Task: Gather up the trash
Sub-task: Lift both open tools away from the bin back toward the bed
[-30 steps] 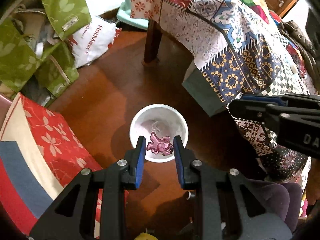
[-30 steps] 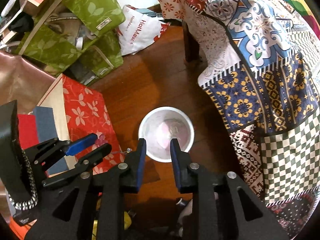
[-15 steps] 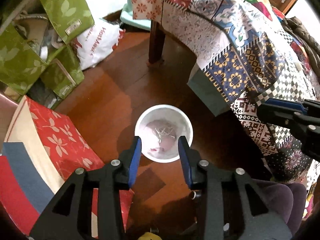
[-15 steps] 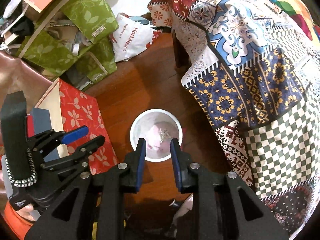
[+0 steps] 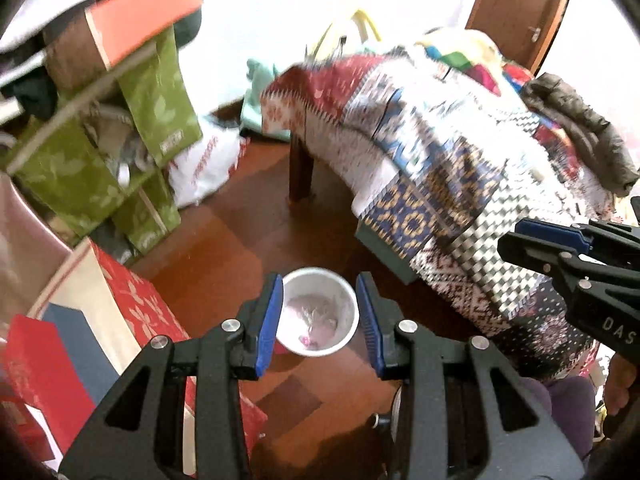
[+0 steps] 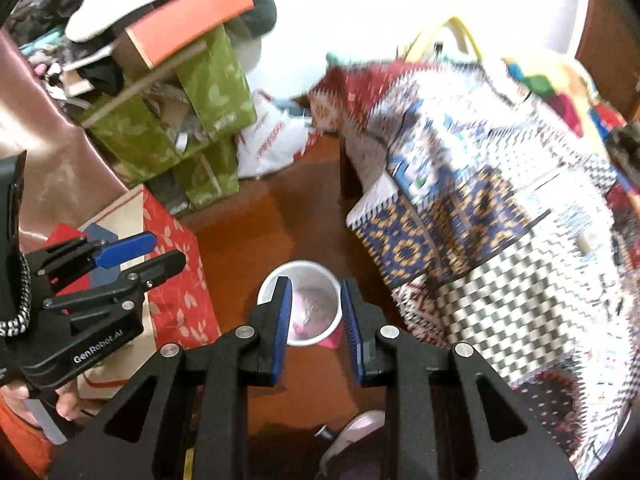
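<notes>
Both grippers hang empty over the white bin [image 5: 318,312], left gripper [image 5: 320,316] parted wider, right gripper [image 6: 316,316] narrowly apart, and any careless sweep could topple it, spilling the pink scrap [image 5: 308,340].

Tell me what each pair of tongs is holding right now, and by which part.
Nothing is held. The left tongs and the right tongs both stand open and empty above the white bin; a pink scrap lies inside it.

One white bin [image 5: 318,312] on the floor. Two tongs: left [image 5: 320,316], right [image 6: 316,320]. One quilt [image 5: 440,152]. One red bag [image 6: 176,276]. Two green bags [image 5: 160,92]. One white sack [image 6: 272,144].
</notes>
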A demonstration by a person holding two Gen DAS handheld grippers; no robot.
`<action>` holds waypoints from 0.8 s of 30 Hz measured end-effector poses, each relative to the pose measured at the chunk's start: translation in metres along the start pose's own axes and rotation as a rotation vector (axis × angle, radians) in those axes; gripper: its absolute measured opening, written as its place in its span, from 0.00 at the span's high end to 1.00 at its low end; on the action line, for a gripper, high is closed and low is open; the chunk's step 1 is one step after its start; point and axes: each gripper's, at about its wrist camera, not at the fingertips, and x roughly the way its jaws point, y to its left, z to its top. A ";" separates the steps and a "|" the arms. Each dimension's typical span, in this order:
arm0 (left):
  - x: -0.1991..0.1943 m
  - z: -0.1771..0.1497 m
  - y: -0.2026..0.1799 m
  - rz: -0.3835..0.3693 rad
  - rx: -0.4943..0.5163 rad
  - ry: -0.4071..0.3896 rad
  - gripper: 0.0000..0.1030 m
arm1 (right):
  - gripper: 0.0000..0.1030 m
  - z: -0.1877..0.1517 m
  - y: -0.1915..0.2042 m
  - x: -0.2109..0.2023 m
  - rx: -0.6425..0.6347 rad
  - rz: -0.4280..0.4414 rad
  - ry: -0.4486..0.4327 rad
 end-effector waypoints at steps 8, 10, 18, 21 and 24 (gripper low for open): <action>-0.070 0.014 -0.046 -0.031 0.055 -0.172 0.64 | 0.78 -0.008 -0.021 -0.078 0.045 -0.033 -0.191; -0.086 0.017 -0.061 -0.043 0.079 -0.213 0.64 | 0.78 -0.013 -0.034 -0.101 0.071 -0.040 -0.245; -0.117 0.034 -0.136 -0.133 0.173 -0.314 0.61 | 0.76 -0.037 -0.100 -0.174 0.177 -0.163 -0.390; -0.116 0.042 -0.175 -0.170 0.218 -0.328 0.59 | 0.56 -0.050 -0.126 -0.195 0.209 -0.247 -0.434; -0.111 0.048 -0.208 -0.200 0.253 -0.325 0.52 | 0.46 -0.069 -0.155 -0.218 0.262 -0.319 -0.487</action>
